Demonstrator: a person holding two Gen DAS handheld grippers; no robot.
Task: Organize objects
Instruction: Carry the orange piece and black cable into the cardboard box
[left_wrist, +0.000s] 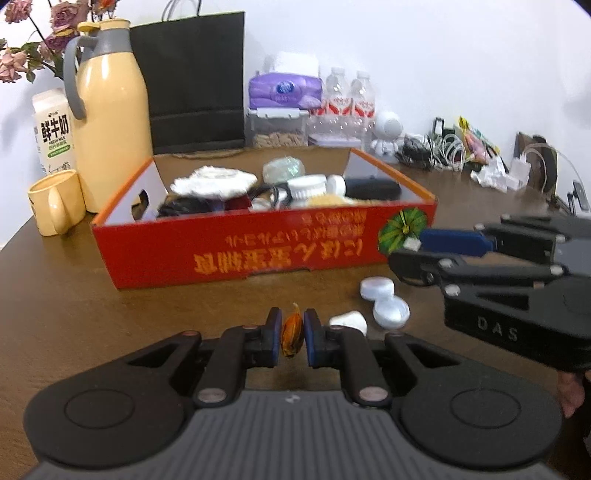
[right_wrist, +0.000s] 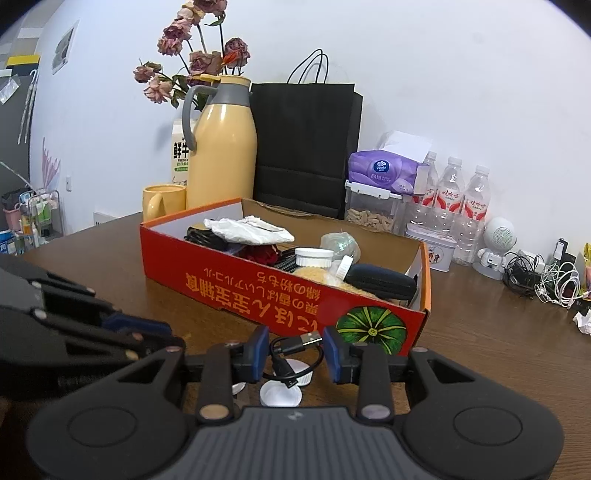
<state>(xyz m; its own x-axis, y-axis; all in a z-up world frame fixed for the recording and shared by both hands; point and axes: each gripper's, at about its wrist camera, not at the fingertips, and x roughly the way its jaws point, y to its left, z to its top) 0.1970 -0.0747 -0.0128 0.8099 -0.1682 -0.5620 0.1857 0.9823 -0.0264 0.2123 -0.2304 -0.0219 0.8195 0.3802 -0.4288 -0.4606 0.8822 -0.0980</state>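
A red cardboard box (left_wrist: 258, 247) (right_wrist: 258, 291) stands on the brown table, holding a white cloth, a jar, a black case and other bits. In front of it my left gripper (left_wrist: 291, 332) (right_wrist: 173, 334) is shut on a small orange-brown wrapped item (left_wrist: 291, 334), just above the table. To its right my right gripper (right_wrist: 295, 350) (left_wrist: 410, 245) is shut on a coiled black USB cable (right_wrist: 291, 354), whose silver plug (left_wrist: 412, 243) sticks out past the pads. White round caps (left_wrist: 384, 299) (right_wrist: 280, 395) lie on the table under and beside the grippers.
Behind the box stand a yellow thermos jug (left_wrist: 110, 122), a yellow mug (left_wrist: 55, 203), a milk carton (left_wrist: 53, 129) and a black paper bag (left_wrist: 192, 85). Tissues, water bottles (right_wrist: 458, 206), a white robot-shaped figure (right_wrist: 495, 243) and tangled cables (right_wrist: 543, 277) line the back right.
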